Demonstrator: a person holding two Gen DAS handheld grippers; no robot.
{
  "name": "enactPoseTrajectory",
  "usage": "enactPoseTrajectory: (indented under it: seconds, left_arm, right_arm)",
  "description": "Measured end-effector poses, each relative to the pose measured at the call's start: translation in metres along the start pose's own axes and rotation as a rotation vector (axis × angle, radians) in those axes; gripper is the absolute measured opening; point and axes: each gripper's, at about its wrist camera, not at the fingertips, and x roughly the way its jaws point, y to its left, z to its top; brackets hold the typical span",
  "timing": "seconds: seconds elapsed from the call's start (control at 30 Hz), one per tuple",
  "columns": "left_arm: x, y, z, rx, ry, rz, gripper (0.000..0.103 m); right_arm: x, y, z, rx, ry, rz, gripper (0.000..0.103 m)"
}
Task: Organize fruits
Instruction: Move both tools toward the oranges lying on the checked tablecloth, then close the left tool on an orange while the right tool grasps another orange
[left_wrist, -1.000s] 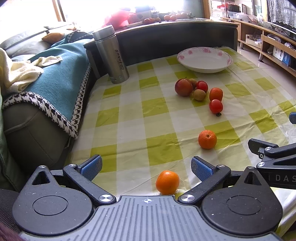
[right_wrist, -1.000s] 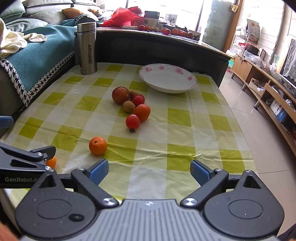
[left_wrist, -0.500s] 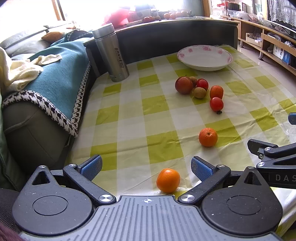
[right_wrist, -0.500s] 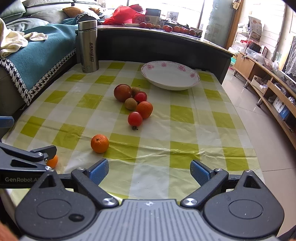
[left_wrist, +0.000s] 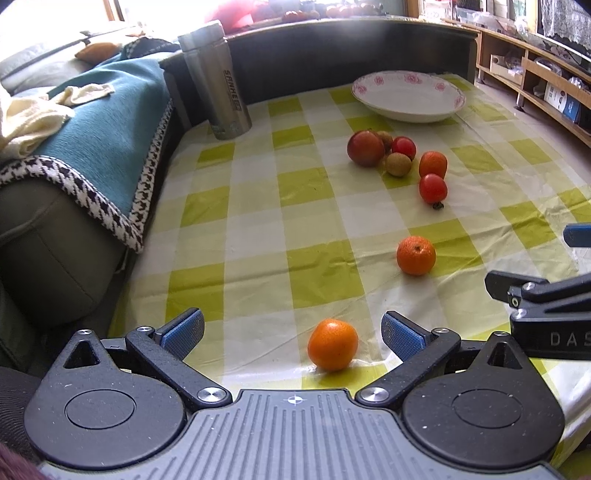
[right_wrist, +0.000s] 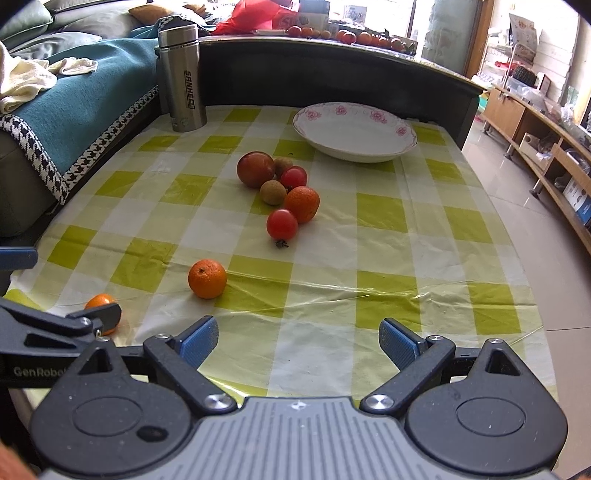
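Now small orange (left_wrist: 332, 344) lies between open left hand-held gripper (left_wrist: 293, 332) fingers.

Home living room: sofa (right_wrist: 22, 177), checked tablecloth (right_wrist: 369, 258), wooden shelving (right_wrist: 535, 122).

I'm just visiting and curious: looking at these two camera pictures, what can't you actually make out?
- Nearest orange: in the right wrist view, partly hidden behind the left gripper.
- Right gripper: cut off by the frame edge in the left wrist view.
- Small brown fruit: mostly hidden behind the big red fruit.
- Fruits on the far counter: too small to identify.
- Plate: its floor is partly hidden by the near rim.
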Motion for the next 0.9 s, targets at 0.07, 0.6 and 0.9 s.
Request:
enactPoseTrajectory:
  seconds: [0.07,0.6,0.9]
  left_arm:
    - [0.001,-0.001,0.0,0.006,0.007,-0.003,0.103]
    - [0.012,-0.005,-0.002,-0.003,0.046,-0.1,0.078]
    - [0.018,-0.009,-0.006,0.015,0.078,-0.152,0.057]
  right_arm:
    - [0.001,-0.001,0.001,0.001,0.004,0.007,0.097]
    - [-0.002,-0.004,0.006,0.009,-0.014,0.047,0.092]
    - [-0.003,-0.007,0.006,0.03,-0.017,0.091,0.076]
